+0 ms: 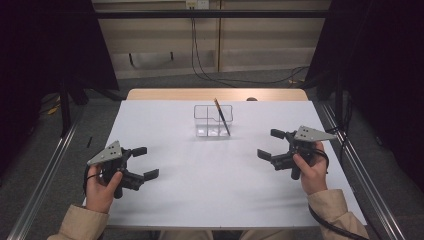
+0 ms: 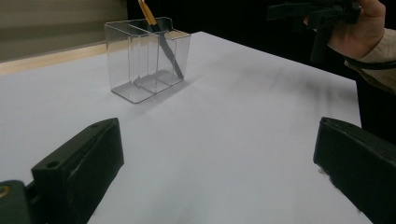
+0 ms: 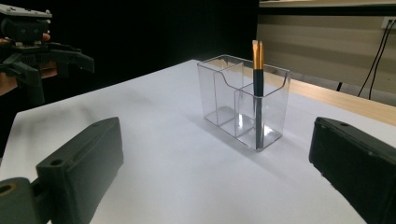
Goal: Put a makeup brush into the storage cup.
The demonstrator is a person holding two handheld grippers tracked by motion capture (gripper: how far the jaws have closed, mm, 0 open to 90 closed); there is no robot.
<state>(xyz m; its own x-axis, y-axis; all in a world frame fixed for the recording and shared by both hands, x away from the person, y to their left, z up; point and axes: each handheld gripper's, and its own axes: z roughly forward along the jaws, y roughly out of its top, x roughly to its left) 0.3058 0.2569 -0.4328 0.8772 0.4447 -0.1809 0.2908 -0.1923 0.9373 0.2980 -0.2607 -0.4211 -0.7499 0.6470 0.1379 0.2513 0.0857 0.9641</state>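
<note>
Black left tongs (image 1: 142,162) agape, right tongs (image 1: 270,144) likewise, seemingly hovering

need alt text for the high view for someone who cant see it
A person's hands hold the left gripper and the right gripper, both with jaws open, resting apart on a white table. Between and beyond them stands a clear plastic organizer with a dark, gold-ended pen leaning in its right-hand compartment.

A clear holder (image 1: 213,121) stands mid-table with a pencil (image 1: 222,116) leaning inside — well apart from both grippers. The left gripper (image 1: 142,163) and right gripper (image 1: 270,144) rest on the white table (image 1: 210,185), jaws spread — nothing between them.
</note>
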